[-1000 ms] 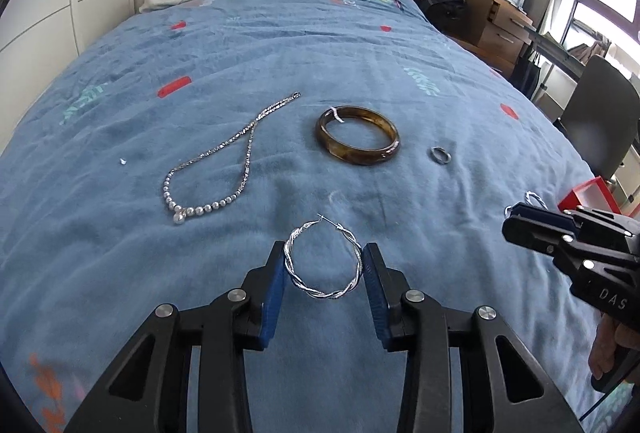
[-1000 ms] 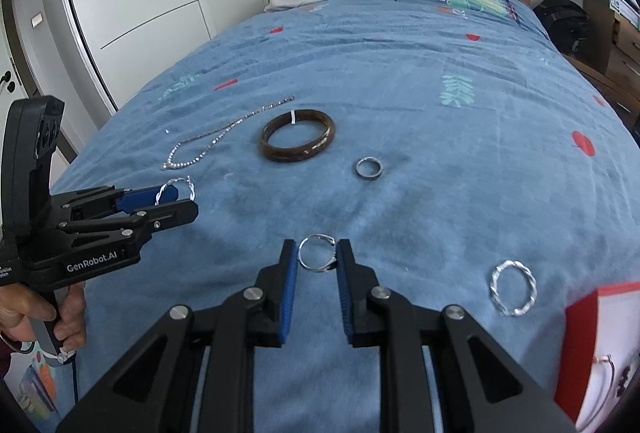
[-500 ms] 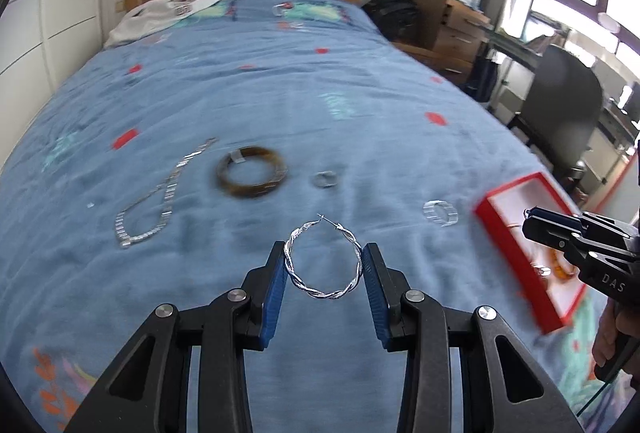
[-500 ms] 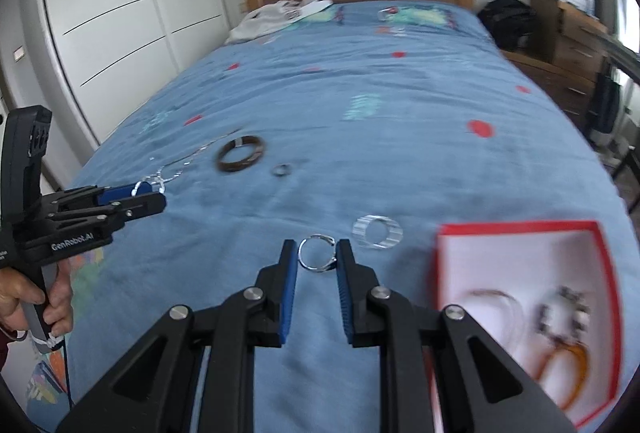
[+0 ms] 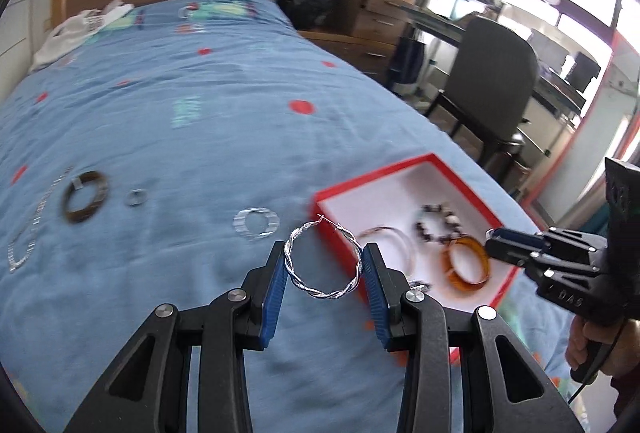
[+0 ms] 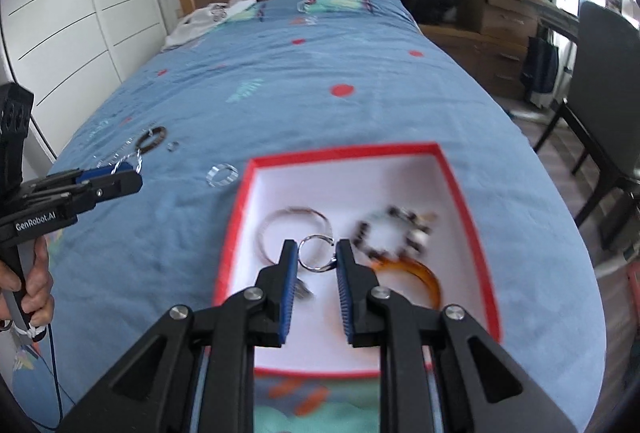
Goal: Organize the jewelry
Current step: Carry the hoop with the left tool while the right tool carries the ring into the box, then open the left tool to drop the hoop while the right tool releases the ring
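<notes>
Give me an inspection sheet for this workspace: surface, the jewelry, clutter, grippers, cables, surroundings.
Surface: blue bedspread, patterned, wrinkled.
Job's things: red box holds an amber bangle, a bead bracelet and a thin hoop; brown bangle, small ring, necklace and a second twisted hoop lie on the bed.
Clutter: white garment by the headboard.
Grippers: left gripper clamps a twisted hoop earring; right gripper clamps a ring over the box.
Cables: thin lead below the left handle.
Surroundings: wardrobe, dresser, chair, windows.
</notes>
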A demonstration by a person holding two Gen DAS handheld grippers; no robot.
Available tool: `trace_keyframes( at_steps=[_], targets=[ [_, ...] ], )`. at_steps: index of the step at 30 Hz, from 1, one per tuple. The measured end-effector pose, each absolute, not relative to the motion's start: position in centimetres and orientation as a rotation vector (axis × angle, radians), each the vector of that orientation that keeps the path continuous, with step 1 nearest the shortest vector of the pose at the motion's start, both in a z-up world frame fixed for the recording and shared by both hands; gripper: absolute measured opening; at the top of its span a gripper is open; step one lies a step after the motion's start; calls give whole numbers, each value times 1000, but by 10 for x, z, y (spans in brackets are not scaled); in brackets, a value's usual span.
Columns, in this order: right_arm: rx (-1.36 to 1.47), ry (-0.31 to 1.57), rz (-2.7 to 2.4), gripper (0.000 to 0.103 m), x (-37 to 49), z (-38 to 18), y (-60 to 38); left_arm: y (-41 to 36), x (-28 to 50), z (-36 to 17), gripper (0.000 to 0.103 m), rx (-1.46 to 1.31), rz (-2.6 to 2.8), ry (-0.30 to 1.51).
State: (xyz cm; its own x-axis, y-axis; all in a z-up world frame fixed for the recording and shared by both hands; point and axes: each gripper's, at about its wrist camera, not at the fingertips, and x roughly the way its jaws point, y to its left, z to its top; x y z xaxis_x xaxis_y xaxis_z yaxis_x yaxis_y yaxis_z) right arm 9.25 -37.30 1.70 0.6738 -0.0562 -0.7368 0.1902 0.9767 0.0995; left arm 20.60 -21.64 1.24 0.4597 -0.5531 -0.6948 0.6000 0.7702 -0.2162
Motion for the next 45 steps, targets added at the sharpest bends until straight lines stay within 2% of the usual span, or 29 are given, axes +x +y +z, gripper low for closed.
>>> trace_keyframes(
  at_steps=[8,17,45],
  targets=[
    [214,864,-124,18,90,-7,-403,-284,207,-11,37,95,-784,876],
    [246,907,-104,19,97,-35,-420,-316,212,-40,37,141,-804,936],
    [223,940,-86,20,107,-49,-427,-332,218,-58,38,196,-755,960]
  ],
)
